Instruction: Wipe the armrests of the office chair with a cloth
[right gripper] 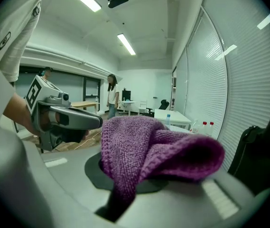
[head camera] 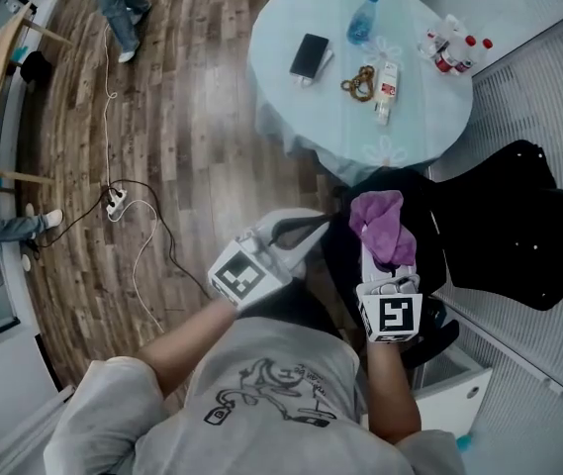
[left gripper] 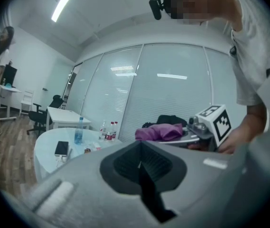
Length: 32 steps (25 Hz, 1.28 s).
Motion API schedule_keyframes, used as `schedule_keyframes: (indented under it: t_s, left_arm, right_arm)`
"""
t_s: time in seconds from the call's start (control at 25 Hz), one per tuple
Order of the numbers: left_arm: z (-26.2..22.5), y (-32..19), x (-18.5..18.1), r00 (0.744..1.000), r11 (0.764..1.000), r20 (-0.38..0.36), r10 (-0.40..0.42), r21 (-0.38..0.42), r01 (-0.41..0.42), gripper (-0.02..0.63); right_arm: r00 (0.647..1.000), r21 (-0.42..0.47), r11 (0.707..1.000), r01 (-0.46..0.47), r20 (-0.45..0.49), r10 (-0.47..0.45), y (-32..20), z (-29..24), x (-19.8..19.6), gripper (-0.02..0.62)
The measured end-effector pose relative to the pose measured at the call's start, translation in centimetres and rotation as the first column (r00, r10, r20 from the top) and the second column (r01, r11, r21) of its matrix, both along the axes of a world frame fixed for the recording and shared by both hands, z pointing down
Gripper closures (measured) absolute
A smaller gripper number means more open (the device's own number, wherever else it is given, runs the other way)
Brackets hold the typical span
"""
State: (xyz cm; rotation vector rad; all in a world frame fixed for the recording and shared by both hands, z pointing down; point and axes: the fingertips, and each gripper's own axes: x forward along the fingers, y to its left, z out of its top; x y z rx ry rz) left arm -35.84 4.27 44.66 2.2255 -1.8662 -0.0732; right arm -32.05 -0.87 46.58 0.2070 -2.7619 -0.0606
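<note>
No words or numbers can be read anywhere. The labels on the bottles (head camera: 447, 51) on the round table (head camera: 420, 117) are too small, and the dark print on the person's shirt (head camera: 261, 399) is possibly lettering, but illegible.

Round desk (head camera: 420, 117): held a phone (head camera: 310, 55); blue bottle (head camera: 363, 18) right of the phone; red-capped bottles (head camera: 454, 52) farther right.

Office, I'd say: tall glass partition walls with white slatted blinds (left gripper: 172, 89) on my right, white rectangular desk (left gripper: 68, 115), black swivel chair (left gripper: 40, 117) far left, long ceiling strip light (right gripper: 127, 44).
</note>
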Motion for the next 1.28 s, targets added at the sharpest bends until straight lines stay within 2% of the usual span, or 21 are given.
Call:
schedule_keyframes:
  t_s: [0.48, 0.68, 0.76, 1.28]
  left_arm:
    - [10.5, -3.3, -0.7, 0.999, 0.997, -0.026, 0.027, -0.073, -0.029, 0.605]
    - [13.4, -3.9, 0.1, 0.998, 0.994, -0.044, 0.043, -0.098, -0.048, 0.604]
    - [14.1, -3.8, 0.4, 0.998, 0.993, -0.052, 0.047, -0.105, -0.052, 0.605]
    - [15.0, -4.6, 2.1, 0.996, 0.989, -0.057, 0.067, -0.127, -0.074, 0.605]
  right_arm:
    - [0.982, -0.099, 0.995, -0.007, -0.187, -0.011, -2.9, 15.8, -1.0, 0.561]
    - [0.935, -0.135, 0.991, -0.015, -0.353, -0.034, -3.6, 24.5, 0.0, 0.561]
    - [0.920, -0.156, 0.988, -0.016, -0.389, -0.047, -3.5, 26.7, 0.3, 0.561]
    - [0.920, -0.164, 0.986, -0.002, -0.387, -0.063, -5.9, 27.9, 0.8, 0.561]
